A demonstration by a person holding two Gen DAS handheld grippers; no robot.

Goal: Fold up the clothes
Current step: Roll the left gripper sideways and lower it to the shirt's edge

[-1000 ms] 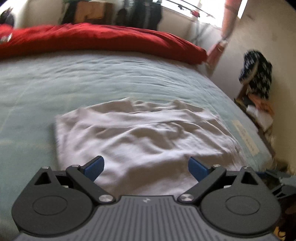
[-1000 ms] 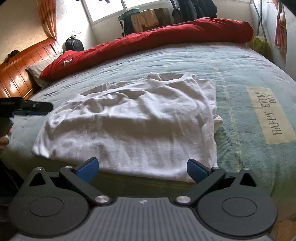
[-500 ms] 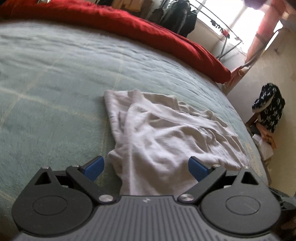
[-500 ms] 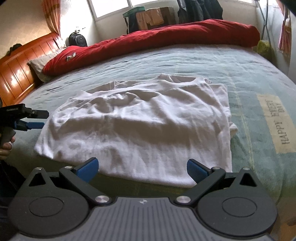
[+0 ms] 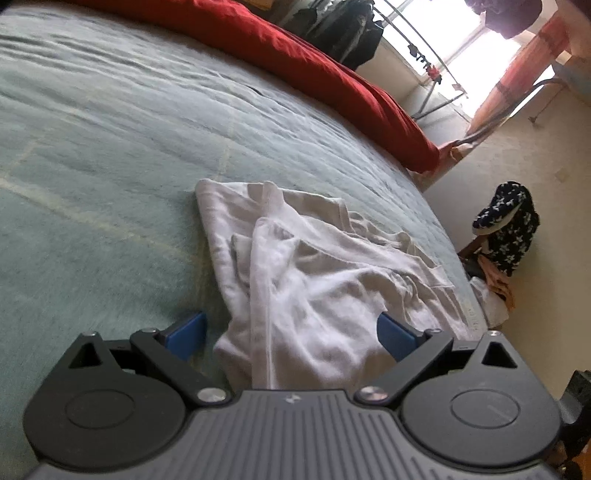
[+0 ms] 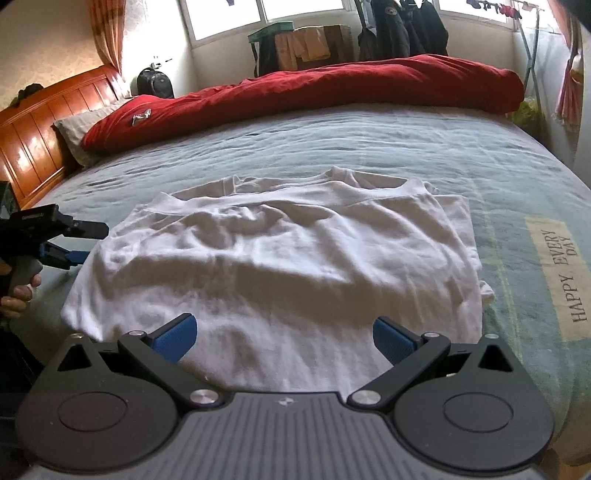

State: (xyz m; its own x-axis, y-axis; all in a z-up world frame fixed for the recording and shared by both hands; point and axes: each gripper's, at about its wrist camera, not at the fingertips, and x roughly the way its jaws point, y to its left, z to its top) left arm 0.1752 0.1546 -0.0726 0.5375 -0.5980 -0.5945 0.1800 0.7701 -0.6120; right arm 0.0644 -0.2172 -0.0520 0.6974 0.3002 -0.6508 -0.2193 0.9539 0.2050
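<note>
a white t-shirt [image 6: 280, 266] lies flat on the green bedspread [image 6: 369, 140]; the left gripper [image 5: 291, 332] and right gripper [image 6: 282, 334] both hover at its edges, fingers apart.

Bedroom interior. Bed [image 6: 369, 147] with pale green cover; rolled red duvet [image 6: 332, 86] along far side; grey pillow [image 6: 74, 129] against orange wooden headboard [image 6: 33, 129]. Bright windows [image 6: 295, 11] behind, orange curtains [image 6: 107, 33] at sides. Dark coats [image 6: 402, 29] hung near window; metal drying rack [image 6: 528, 55] at right. Cream walls [image 5: 517, 147]. Daylight, strongly backlit.
</note>
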